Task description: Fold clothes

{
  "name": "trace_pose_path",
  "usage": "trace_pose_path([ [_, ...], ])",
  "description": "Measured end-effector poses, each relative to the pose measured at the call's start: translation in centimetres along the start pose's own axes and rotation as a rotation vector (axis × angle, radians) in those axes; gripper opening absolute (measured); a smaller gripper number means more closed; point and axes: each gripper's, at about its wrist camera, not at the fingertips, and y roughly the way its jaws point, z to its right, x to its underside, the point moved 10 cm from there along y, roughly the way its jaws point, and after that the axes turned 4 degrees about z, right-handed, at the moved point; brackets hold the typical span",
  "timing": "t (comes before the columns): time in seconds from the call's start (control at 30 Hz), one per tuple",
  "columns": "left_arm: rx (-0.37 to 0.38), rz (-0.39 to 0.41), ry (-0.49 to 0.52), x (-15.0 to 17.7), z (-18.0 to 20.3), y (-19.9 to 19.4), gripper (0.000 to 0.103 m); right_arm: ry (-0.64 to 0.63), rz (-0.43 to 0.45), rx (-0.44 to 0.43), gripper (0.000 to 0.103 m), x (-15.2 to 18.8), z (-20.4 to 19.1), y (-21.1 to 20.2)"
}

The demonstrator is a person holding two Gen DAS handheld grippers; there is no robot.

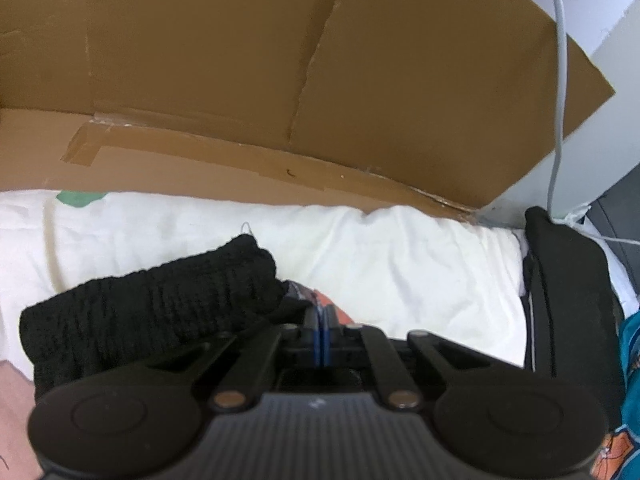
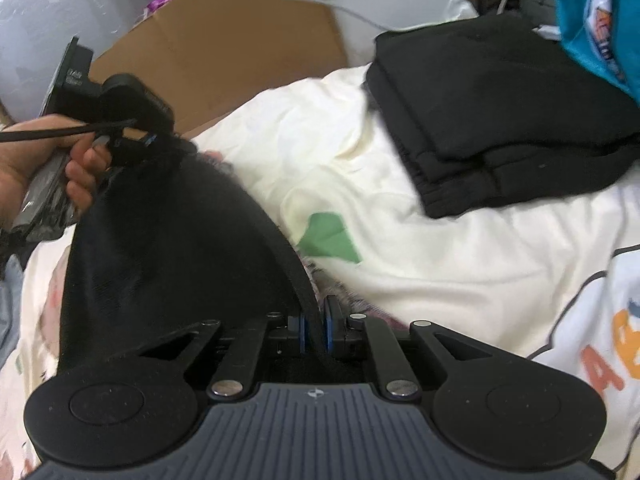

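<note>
A black knit garment (image 2: 168,240) hangs stretched between my two grippers above the bed. In the right wrist view my right gripper (image 2: 316,326) is shut on its banded edge, which runs between the blue pads. A hand (image 2: 24,168) at the upper left holds my left gripper (image 2: 149,141), which is shut on the garment's far corner. In the left wrist view the left gripper (image 1: 320,320) has its pads pressed together, and the black knit garment (image 1: 160,304) is bunched to their left.
A folded stack of black clothes (image 2: 500,120) lies on the white bedsheet (image 2: 440,248) at the upper right, with a teal printed garment (image 2: 592,20) beside it. A cardboard box (image 1: 280,80) stands along the bed's far side, and a grey cable (image 1: 560,80) hangs near it.
</note>
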Motion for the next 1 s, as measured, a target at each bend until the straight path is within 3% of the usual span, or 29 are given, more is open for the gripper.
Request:
trace_pose_path([
  [0.03, 0.004, -0.006, -0.004, 0.1, 0.1, -0.1, 0.006, 0.0, 0.001, 0.019, 0.014, 0.0, 0.4, 0.0],
  [0.07, 0.007, -0.013, -0.009, 0.2, 0.2, -0.3, 0.014, 0.012, -0.001, 0.026, 0.022, -0.1, 0.7, 0.1],
  [0.2, 0.037, -0.013, 0.043, 0.0, 1.0, -2.3, 0.048, 0.05, 0.012, 0.043, 0.034, -0.5, 1.3, -0.5],
  [0.27, 0.027, -0.005, 0.068, -0.2, 1.0, -3.7, 0.054, 0.045, 0.034, 0.057, 0.039, -0.8, 1.3, -1.0],
  [0.43, 0.018, -0.006, 0.08, 0.4, -0.4, -7.6, 0.06, 0.075, 0.071, 0.04, 0.043, -1.7, 1.3, -2.0],
  [0.7, -0.047, 0.003, 0.075, 2.9, -6.3, -14.7, 0.066, 0.105, 0.12, 0.012, 0.047, -2.7, 0.7, -3.6],
  [0.93, -0.064, -0.004, 0.02, 5.8, -10.8, -17.4, 0.067, 0.032, 0.092, 0.017, 0.047, -1.2, -1.1, -3.9],
  [1.0, -0.061, 0.007, -0.035, 6.5, -11.6, -17.3, 0.068, 0.059, 0.069, -0.009, 0.049, -0.4, -1.4, -4.6],
])
